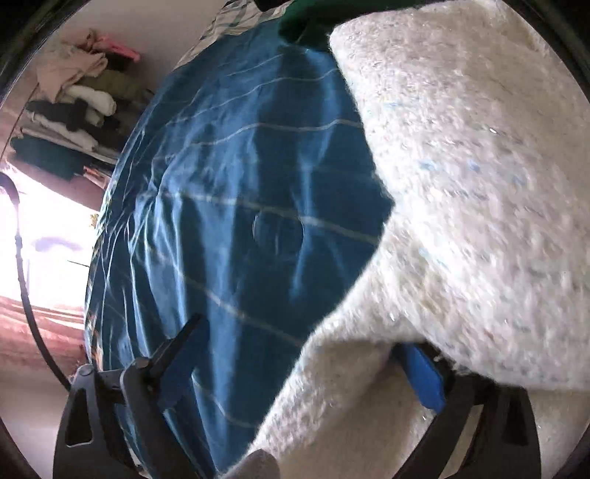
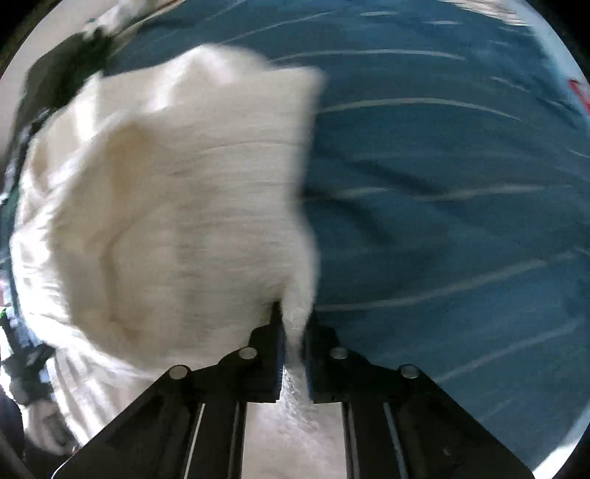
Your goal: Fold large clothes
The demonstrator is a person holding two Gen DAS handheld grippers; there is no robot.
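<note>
A fuzzy white garment (image 1: 461,184) lies on a bed with a blue sheet with thin pale stripes (image 1: 228,206). In the left wrist view it fills the right half and drapes over the blue-padded right finger (image 1: 424,372). My left gripper (image 1: 306,353) is open wide, its left finger (image 1: 184,342) over bare sheet, and its pads press on nothing. In the right wrist view the white garment (image 2: 177,206) spreads to the left over the blue sheet (image 2: 442,184). My right gripper (image 2: 293,324) points down and is shut on an edge of the white garment.
A pile of folded and loose clothes (image 1: 73,99) sits beyond the bed's far left side. A green cloth (image 1: 302,18) and a checked cloth (image 1: 236,14) lie at the top. A black cable (image 1: 22,258) curves at the left. A dark object (image 2: 55,73) lies behind the garment.
</note>
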